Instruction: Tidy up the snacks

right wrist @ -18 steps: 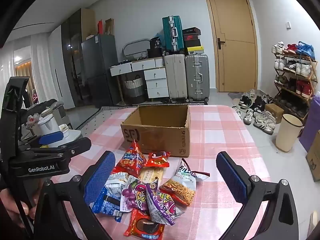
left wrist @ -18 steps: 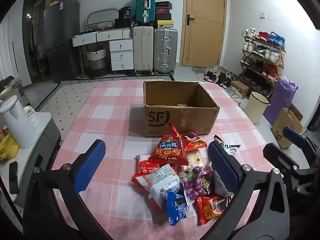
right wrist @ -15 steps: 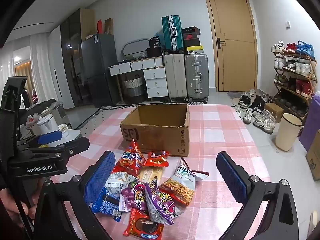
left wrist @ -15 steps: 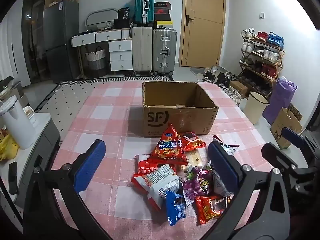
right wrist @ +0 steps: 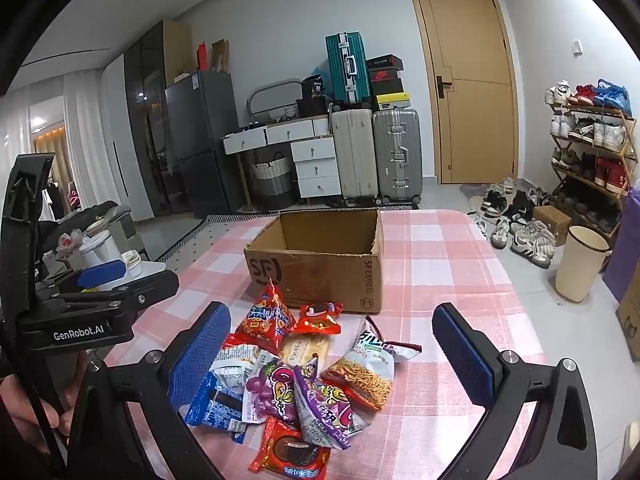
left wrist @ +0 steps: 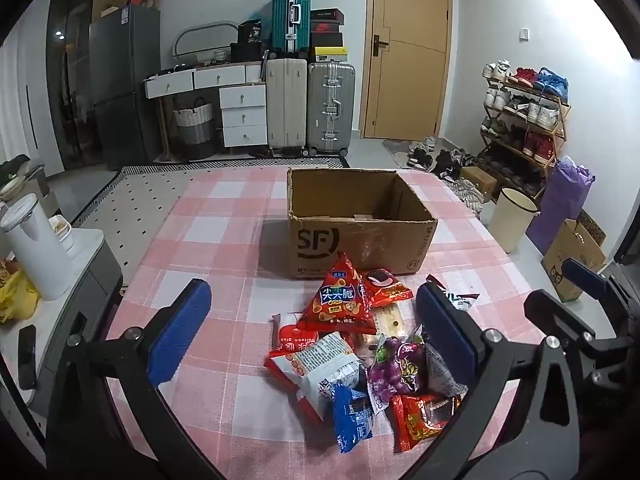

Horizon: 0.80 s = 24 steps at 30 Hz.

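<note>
A pile of snack packets lies on the pink checked tablecloth (left wrist: 224, 248), among them a red triangular chip bag (left wrist: 340, 304), a purple grape-candy packet (left wrist: 394, 364) and a blue packet (left wrist: 352, 416). Behind the pile stands an open brown cardboard box (left wrist: 360, 220), empty as far as I can see. My left gripper (left wrist: 312, 328) hovers open above the near side of the pile, touching nothing. In the right wrist view the same pile shows a noodle-snack bag (right wrist: 368, 376) and a red cookie packet (right wrist: 292, 452). My right gripper (right wrist: 332, 356) is open over it, holding nothing.
The left gripper's body (right wrist: 80, 312) fills the left of the right wrist view, a hand below it. Left of the table a side unit carries a white kettle (left wrist: 32, 248). Suitcases (left wrist: 312, 108), drawers, a door, a shoe rack (left wrist: 524, 120) and a beige bin (left wrist: 512, 220) stand beyond.
Both views have shifted only slightly; the box and snacks sit a little lower and nearer. Nothing was grasped or moved, and both grippers stay wide open.
</note>
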{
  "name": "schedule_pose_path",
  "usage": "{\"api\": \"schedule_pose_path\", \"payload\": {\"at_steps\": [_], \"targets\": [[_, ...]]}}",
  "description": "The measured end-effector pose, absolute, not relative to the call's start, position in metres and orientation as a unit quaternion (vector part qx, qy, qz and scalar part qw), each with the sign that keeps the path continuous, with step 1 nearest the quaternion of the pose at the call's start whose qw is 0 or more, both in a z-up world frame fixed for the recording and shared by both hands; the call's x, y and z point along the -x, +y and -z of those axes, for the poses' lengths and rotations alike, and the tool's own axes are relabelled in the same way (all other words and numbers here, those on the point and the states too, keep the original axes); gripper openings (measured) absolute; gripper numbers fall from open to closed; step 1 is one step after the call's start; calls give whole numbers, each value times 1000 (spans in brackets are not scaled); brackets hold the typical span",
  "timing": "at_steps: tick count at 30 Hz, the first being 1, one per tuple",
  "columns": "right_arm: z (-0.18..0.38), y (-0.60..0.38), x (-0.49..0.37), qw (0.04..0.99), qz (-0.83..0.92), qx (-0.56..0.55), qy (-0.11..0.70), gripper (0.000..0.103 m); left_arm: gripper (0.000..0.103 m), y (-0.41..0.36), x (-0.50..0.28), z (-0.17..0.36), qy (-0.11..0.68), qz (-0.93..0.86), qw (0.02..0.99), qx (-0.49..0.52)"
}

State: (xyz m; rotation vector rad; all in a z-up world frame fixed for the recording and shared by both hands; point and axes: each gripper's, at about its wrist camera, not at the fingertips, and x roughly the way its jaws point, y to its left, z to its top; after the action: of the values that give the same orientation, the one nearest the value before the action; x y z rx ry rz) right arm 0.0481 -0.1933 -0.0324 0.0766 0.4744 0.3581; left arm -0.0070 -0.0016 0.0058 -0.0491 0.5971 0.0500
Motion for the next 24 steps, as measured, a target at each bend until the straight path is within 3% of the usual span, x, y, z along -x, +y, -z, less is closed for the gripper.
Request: {"api": "schedule_pose_path", "payload": {"at_steps": [24], "targets": [[31, -196, -44, 958, -170, -39, 228, 103, 102, 0, 10, -7, 292, -24, 956, 26]]}}
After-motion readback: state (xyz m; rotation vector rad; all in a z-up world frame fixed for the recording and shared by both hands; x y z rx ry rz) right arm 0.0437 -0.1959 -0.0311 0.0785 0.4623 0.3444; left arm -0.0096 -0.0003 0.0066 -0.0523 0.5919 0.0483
